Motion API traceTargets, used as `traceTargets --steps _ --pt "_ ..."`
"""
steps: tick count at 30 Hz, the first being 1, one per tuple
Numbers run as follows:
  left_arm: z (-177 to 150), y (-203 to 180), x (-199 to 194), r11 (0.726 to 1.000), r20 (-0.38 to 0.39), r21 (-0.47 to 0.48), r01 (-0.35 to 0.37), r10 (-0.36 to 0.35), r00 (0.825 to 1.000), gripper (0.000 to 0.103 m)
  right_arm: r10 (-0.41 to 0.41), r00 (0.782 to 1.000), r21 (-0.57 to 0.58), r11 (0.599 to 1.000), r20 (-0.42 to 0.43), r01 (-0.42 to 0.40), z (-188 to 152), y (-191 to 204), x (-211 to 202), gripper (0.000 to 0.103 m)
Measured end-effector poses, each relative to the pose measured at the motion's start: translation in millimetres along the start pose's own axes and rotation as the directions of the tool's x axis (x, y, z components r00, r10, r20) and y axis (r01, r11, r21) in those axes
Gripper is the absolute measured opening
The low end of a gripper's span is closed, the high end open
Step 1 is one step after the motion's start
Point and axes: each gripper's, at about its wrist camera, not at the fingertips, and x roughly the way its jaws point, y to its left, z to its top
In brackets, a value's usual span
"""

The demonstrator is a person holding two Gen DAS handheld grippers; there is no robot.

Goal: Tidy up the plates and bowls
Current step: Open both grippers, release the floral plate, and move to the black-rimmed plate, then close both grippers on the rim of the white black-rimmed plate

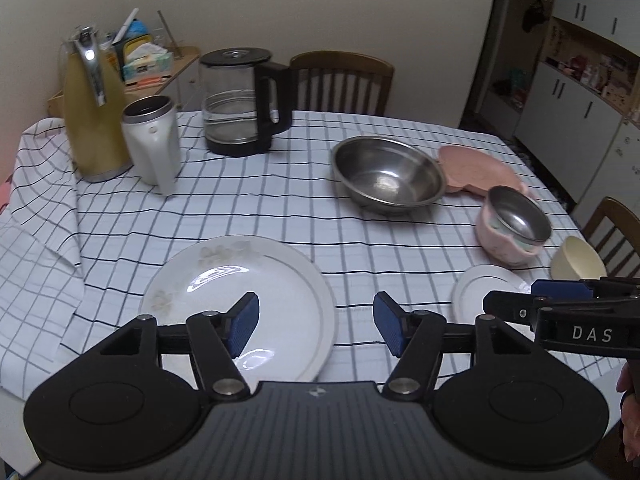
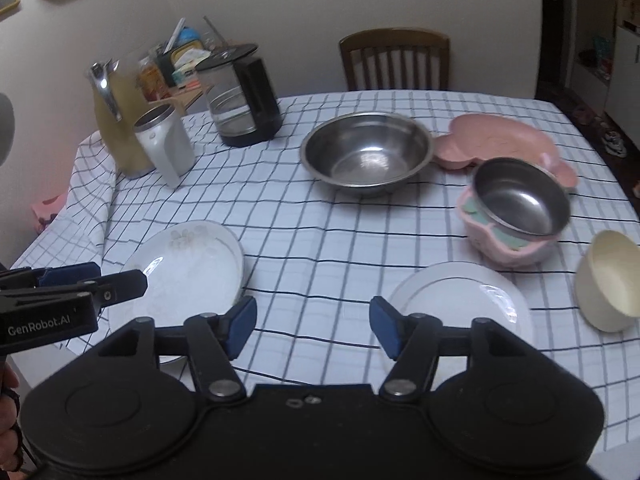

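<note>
A large white flowered plate [image 1: 240, 304] [image 2: 188, 272] lies at the near left of the checked table. A smaller white plate [image 2: 460, 300] [image 1: 484, 288] lies at the near right. A big steel bowl [image 1: 388, 174] [image 2: 366, 152] sits mid-table, with a pink divided plate [image 1: 476, 168] [image 2: 496, 140] behind it. A small steel bowl [image 2: 520, 196] [image 1: 518, 212] rests tilted in a pink bowl [image 2: 508, 244]. A cream bowl [image 2: 608, 280] [image 1: 578, 260] lies at the right edge. My left gripper [image 1: 316, 326] is open over the large plate's right rim. My right gripper [image 2: 312, 326] is open and empty above the cloth between the two plates.
A yellow thermos [image 1: 92, 120], a white steel-lined jug [image 1: 152, 140] and a glass kettle [image 1: 240, 100] stand at the far left. Wooden chairs stand behind the table [image 2: 394, 60] and at the right [image 1: 616, 224]. The cloth [image 1: 40, 220] bunches at the left edge.
</note>
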Motion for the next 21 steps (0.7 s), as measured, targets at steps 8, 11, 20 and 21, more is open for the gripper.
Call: traceTargets --steps 8,11,20,21 --pt "-4.2 -31.6 -9.5 0.995 0.01 0.063 0.076 -0.076 0.997 0.071 -0.074 0.995 0.053 0.996 0.061 0.071 -13.2 -25.6 -39.2 0.085" --pt "-6.5 -41.8 -10.6 0.992 0.009 0.078 0.098 -0.099 0.995 0.078 -0.107 0.992 0.079 0.992 0.069 0.101 -19.2 -35.4 -48.3 0.09" --pt "-5.5 -68.1 5.7 0.982 -0.028 0.115 0.15 -0.147 0.989 0.08 -0.202 0.974 0.098 0.976 0.098 0.193 -27.0 -66.4 -64.5 0.103" --pt "-5.0 -72.3 10.0 0.98 -0.035 0.122 0.157 -0.154 0.988 0.08 -0.214 0.972 0.103 0.974 0.095 0.204 -27.2 -71.3 -64.1 0.103"
